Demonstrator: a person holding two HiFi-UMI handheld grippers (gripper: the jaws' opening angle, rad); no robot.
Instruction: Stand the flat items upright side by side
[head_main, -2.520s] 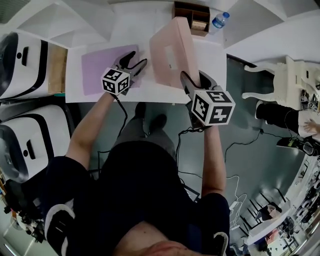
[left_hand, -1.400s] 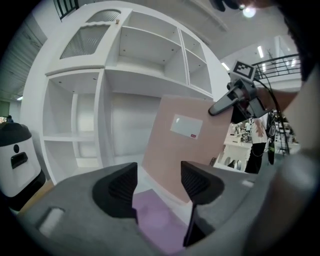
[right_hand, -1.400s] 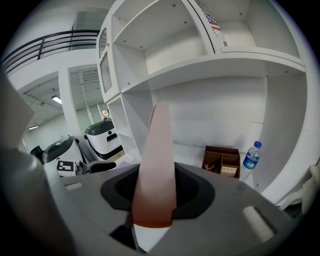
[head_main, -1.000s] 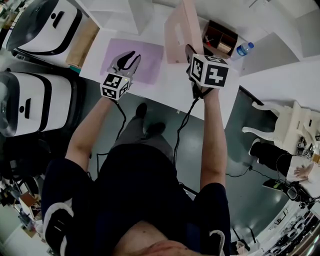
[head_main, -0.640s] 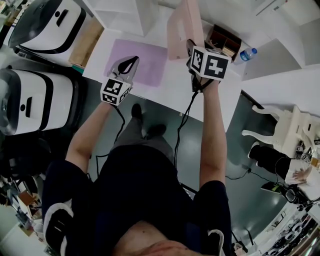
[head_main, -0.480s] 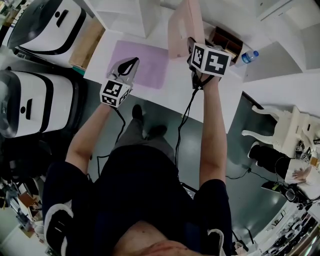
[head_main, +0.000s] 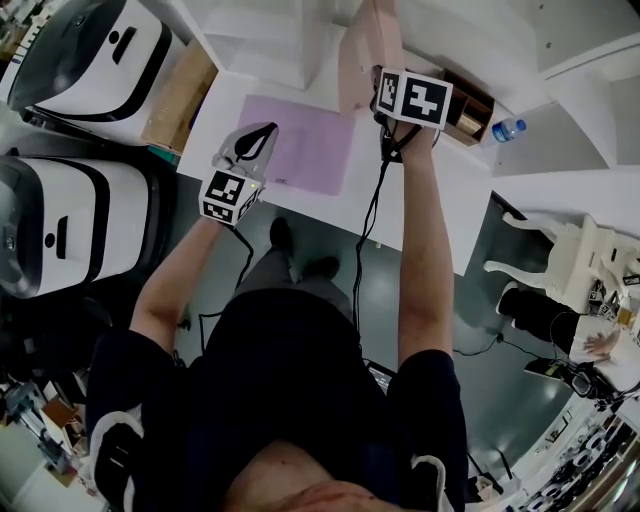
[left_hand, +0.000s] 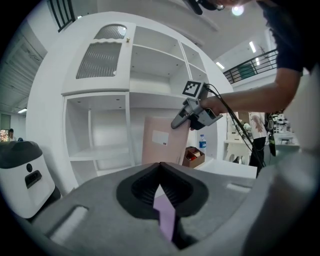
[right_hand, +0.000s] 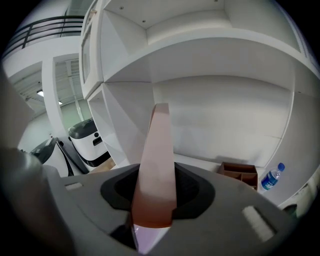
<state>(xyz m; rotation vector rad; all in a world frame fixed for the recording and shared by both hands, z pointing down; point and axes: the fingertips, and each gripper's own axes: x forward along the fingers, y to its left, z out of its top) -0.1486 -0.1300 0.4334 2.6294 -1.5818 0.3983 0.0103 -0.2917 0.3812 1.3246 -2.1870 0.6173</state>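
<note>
The person (head_main: 300, 420) wears a dark short-sleeved top (head_main: 290, 370), dark trousers (head_main: 268, 272) and dark shoes (head_main: 281, 234), and the left gripper (head_main: 262, 132) at eleven o'clock and the right gripper (head_main: 379, 82) at one o'clock are grey, each bearing a black-and-white marker cube (head_main: 228, 195) and trailing a black cable (head_main: 372, 215).

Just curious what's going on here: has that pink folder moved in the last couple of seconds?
Yes. The pink folder, in the right gripper, has gone from the table's near edge back level with the wooden box.
</note>
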